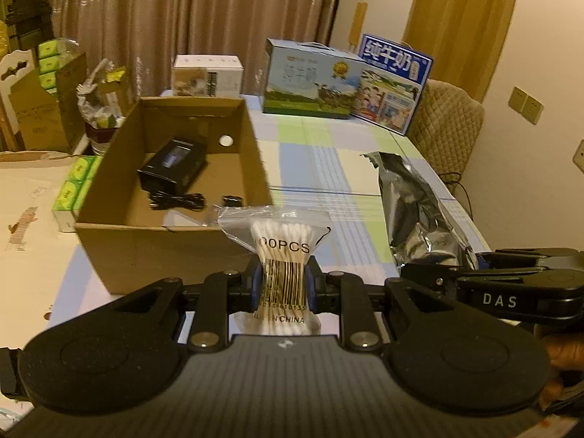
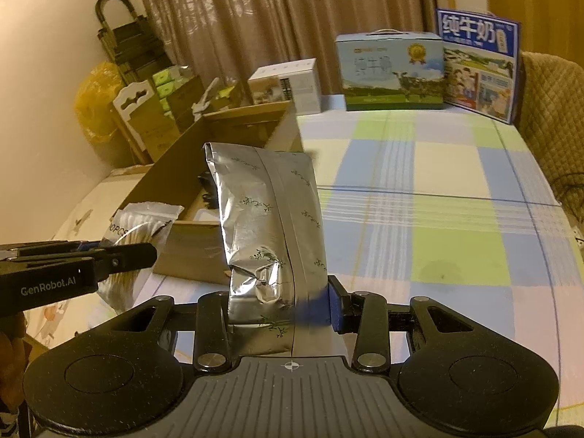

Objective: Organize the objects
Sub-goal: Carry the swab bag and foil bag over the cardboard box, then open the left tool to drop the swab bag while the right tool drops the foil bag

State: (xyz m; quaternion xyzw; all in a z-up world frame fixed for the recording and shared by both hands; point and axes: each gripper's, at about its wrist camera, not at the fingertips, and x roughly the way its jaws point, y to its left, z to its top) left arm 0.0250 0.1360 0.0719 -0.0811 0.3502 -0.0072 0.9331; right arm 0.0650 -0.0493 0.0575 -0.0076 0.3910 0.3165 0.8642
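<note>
My left gripper [image 1: 283,284] is shut on a clear bag of cotton swabs [image 1: 281,244] and holds it just in front of the near right corner of an open cardboard box [image 1: 164,248]. The box holds a small black box [image 1: 171,164], a black cable [image 1: 179,200] and a white item. My right gripper [image 2: 279,306] is shut on a silver foil pouch [image 2: 266,226], held upright to the right of the box [image 2: 197,252]. The pouch [image 1: 412,204] and right gripper [image 1: 430,277] show at the right of the left wrist view. The swab bag [image 2: 135,226] shows in the right wrist view.
The table has a checked cloth [image 2: 419,189]. Two milk cartons [image 1: 314,80] [image 1: 394,87] and a white box [image 1: 208,75] stand at its far edge. A quilted chair [image 1: 445,116] is at the right. Cardboard and green packs [image 1: 73,189] lie left of the box.
</note>
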